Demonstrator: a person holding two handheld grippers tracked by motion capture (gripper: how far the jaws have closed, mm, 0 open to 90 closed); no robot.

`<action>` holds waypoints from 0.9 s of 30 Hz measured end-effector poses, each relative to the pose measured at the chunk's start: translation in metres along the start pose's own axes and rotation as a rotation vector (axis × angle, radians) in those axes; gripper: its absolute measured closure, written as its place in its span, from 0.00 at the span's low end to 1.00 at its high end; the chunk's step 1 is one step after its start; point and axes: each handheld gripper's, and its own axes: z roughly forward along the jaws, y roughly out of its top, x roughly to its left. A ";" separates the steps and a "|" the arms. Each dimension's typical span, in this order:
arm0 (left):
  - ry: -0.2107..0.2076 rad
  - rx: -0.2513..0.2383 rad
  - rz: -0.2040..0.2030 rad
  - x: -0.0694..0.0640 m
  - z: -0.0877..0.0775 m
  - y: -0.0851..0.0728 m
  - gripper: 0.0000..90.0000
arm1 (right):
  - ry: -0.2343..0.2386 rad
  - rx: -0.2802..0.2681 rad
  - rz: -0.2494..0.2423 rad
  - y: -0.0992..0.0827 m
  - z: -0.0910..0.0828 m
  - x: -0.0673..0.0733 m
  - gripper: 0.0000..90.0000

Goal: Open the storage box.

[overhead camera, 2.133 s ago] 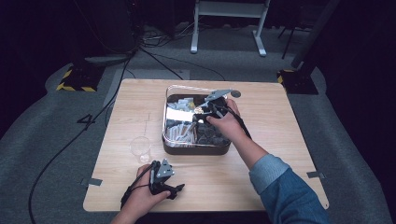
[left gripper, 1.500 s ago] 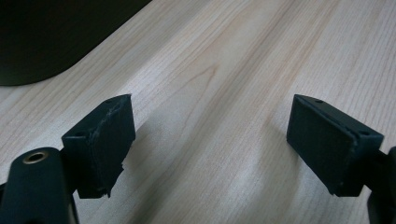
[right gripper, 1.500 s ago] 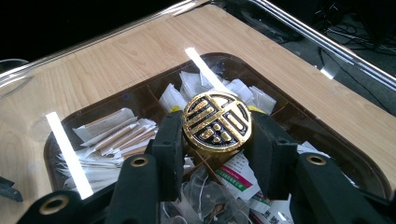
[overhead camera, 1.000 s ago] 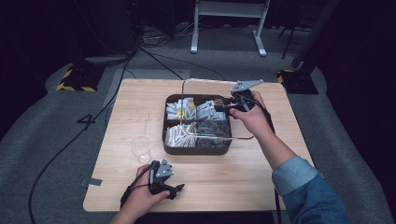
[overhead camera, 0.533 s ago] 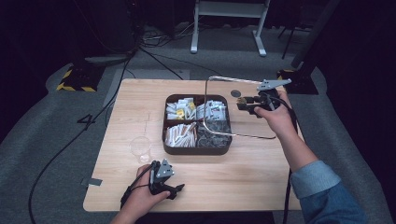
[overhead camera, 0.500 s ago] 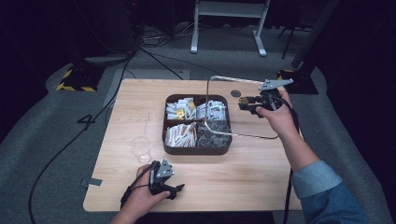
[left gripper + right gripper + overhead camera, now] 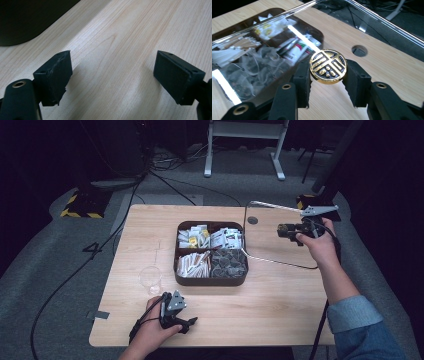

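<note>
Right claw (image 7: 327, 82) around lid knob (image 7: 328, 66)

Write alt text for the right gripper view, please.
The right gripper clamps a round gold knob between its black fingers, lifting a clear glass lid above a wooden table. Through the glass, a dark tray of packets looks blurred.

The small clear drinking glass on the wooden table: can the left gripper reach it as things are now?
Probably yes. The left gripper rests open on the table, the clear glass stands close beside it, and only bare wood lies between them.
</note>
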 end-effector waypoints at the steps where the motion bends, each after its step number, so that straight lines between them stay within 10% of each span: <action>1: 0.000 0.000 0.000 0.000 0.000 0.000 0.18 | -0.006 -0.002 0.005 -0.001 -0.001 -0.002 0.66; 27: 0.000 0.000 0.000 0.000 0.000 0.000 0.18 | -0.052 0.080 0.056 -0.050 0.005 -0.044 0.66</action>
